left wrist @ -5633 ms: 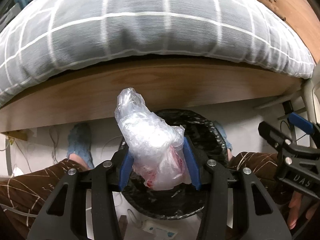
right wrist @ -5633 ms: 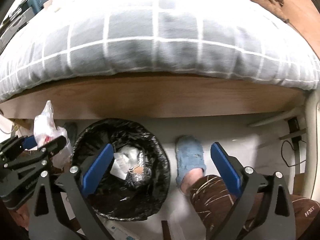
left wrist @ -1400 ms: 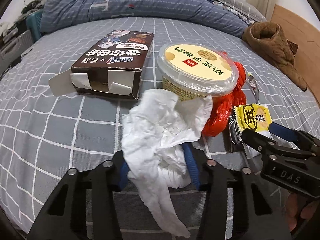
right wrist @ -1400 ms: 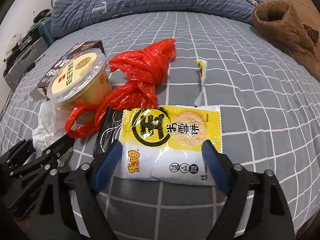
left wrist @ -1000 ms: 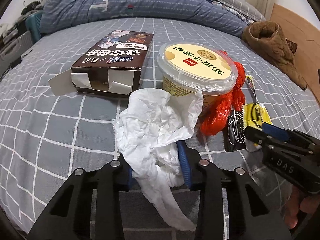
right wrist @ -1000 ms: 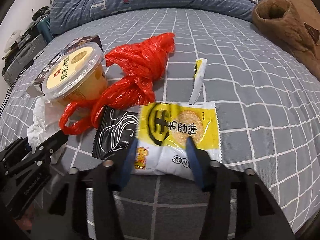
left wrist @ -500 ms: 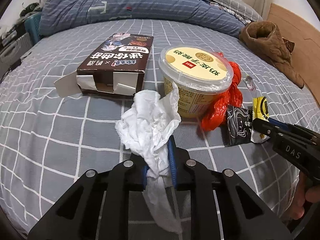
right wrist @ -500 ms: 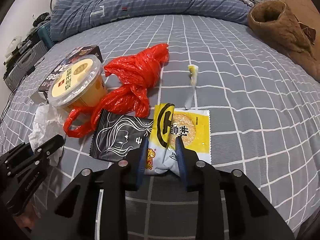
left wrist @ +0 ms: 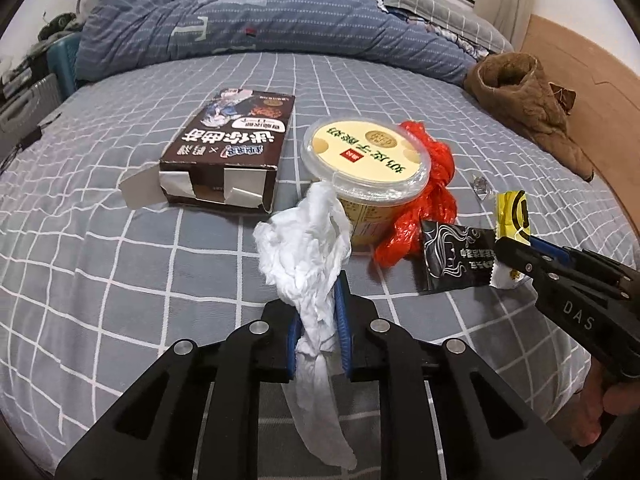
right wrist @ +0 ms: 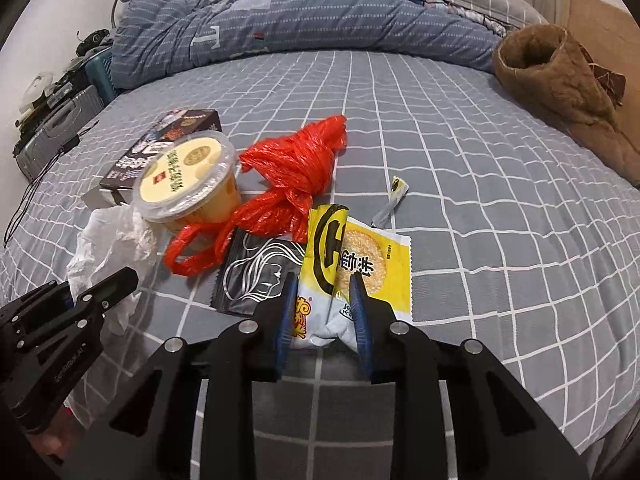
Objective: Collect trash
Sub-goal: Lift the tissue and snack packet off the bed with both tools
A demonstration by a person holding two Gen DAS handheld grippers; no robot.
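Note:
My left gripper (left wrist: pixel 318 296) is shut on a crumpled white tissue (left wrist: pixel 304 240) and holds it above the grey checked bed (left wrist: pixel 120 264). My right gripper (right wrist: pixel 322 284) is shut on a yellow snack packet (right wrist: pixel 352 268), folded between the pads; the packet also shows in the left wrist view (left wrist: pixel 512 216). Still on the bed are a black wrapper (right wrist: pixel 256 276), a red plastic bag (right wrist: pixel 296 176), a lidded yellow cup (right wrist: pixel 184 176), an open brown box (left wrist: pixel 236 148) and a small sachet (right wrist: pixel 392 200).
A rolled blue striped duvet (left wrist: pixel 260 28) lies along the far side of the bed. A brown fleece garment (right wrist: pixel 568 92) lies at the far right by the wooden headboard (left wrist: pixel 592 80). A suitcase (right wrist: pixel 60 128) stands off the left edge.
Both grippers closed, the left on the tissue and the right on the yellow packet, and both lifted slightly off the bed. Earlier the left held a plastic bag over the bin.

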